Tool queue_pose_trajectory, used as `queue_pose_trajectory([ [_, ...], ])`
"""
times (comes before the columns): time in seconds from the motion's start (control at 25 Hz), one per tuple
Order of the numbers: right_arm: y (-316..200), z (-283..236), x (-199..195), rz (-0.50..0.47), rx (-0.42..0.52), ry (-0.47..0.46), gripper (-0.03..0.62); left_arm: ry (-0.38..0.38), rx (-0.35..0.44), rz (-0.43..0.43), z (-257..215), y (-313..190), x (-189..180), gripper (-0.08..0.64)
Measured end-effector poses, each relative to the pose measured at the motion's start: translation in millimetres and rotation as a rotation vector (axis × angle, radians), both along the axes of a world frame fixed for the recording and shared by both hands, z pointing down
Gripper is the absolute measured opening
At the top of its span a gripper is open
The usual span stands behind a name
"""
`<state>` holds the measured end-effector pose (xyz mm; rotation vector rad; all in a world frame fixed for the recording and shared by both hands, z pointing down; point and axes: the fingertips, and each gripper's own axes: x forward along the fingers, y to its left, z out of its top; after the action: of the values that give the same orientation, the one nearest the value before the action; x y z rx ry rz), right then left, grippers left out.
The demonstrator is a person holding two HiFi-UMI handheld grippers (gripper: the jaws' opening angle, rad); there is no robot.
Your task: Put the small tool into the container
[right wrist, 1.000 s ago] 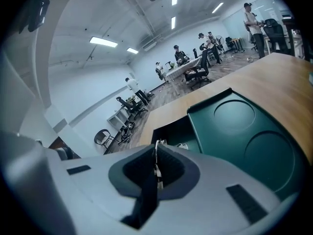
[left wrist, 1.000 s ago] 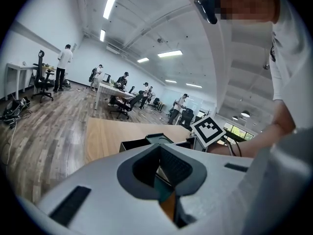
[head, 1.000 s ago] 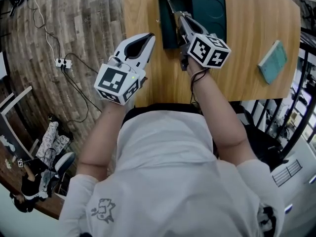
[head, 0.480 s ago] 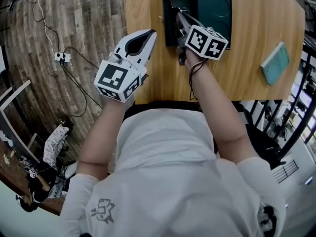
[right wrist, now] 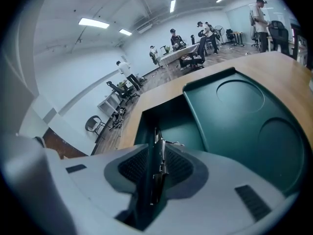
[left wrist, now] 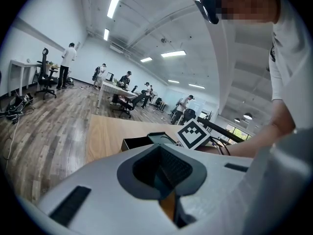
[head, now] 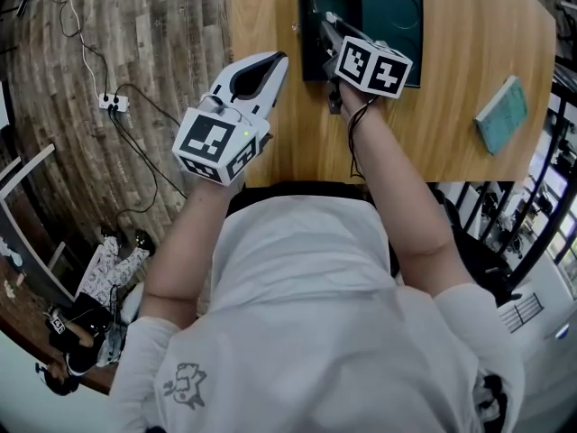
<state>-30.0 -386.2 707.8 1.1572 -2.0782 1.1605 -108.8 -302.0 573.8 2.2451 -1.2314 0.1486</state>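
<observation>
A dark green box (head: 309,39) lies open on the wooden table (head: 261,16), its lid (head: 392,12) folded out flat to the right. My right gripper (head: 323,21) hangs over the box's left compartment (right wrist: 171,116). Its jaws are opening, with the small tool (right wrist: 157,136), a thin dark metal piece, upright between them. The tool leans on the right pad, with a slim gap at the left pad. The tool's tip points down into the compartment. My left gripper (head: 273,64) hovers at the table's left edge, shut and holding nothing.
A teal book (head: 499,114) lies near the table's right edge. A power strip with cables (head: 114,104) is on the plank floor to the left. The lid (right wrist: 244,126) has round recesses. Several people and desks stand far back in the room.
My right gripper has moved a little farther forward over the box's left compartment, with the tool in its jaws. The left gripper has barely moved.
</observation>
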Motion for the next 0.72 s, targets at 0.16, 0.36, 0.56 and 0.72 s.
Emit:
queue_pose_trajectory([
  [0.16,7,-24,22,-0.033,0.076,0.076,0.147,-0.012,0.025,-0.007,-17,14,20,0.005],
  [0.36,7,-43,26,-0.057,0.132,0.094,0.147,-0.015,0.042,-0.014,-27,19,23,0.005],
  [0.56,12,-60,32,-0.058,0.169,0.079,0.147,-0.023,0.069,-0.012,-41,28,29,0.005],
  [0.72,23,-79,38,-0.063,0.213,0.093,0.144,-0.029,0.093,-0.009,-55,40,33,0.006],
])
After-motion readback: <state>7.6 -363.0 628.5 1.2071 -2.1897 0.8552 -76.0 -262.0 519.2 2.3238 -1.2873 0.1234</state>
